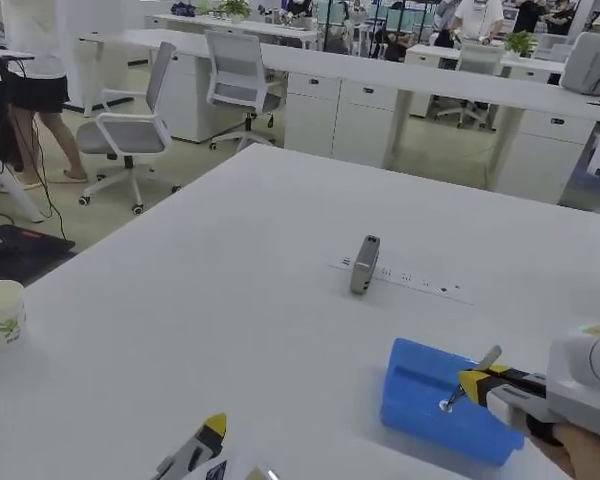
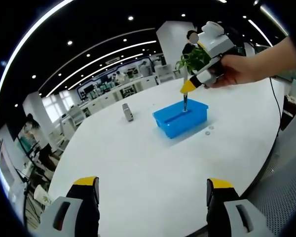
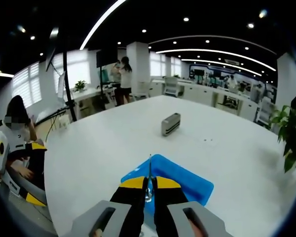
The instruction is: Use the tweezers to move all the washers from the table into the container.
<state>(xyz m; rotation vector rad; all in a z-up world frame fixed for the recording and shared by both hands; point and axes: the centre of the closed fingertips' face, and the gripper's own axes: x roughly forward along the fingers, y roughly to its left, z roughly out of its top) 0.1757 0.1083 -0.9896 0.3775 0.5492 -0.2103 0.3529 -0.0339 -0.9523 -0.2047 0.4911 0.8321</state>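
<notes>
Tweezers of thin silver metal (image 3: 149,167) are pinched between the jaws of your right gripper (image 3: 149,184), whose yellow-tipped fingers press together on them. The tweezers point down into the blue rectangular plastic container (image 1: 420,385), with their tip low inside it, close to the floor. In the head view a small round silver washer (image 1: 446,405) seems to sit at that tip, but it is too small to tell whether the tweezers grip it.

Two more small metal washers (image 2: 209,130) lie on the white table (image 1: 230,320). In the left gripper view they are just beside the container, on the side towards the table's edge.

Your left gripper (image 2: 153,186) hangs over the near side of the table, well apart from the container. Its jaws are spread wide with nothing between them.

Beyond the container a small grey metal box (image 1: 364,264) stands upright on the table, at one end of a flush white power strip (image 1: 410,278). A white paper cup with a green print (image 1: 0,312) stands near the table's left edge in the head view. Past the table are a grey office chair (image 1: 130,135) and long white desks (image 1: 380,85).
</notes>
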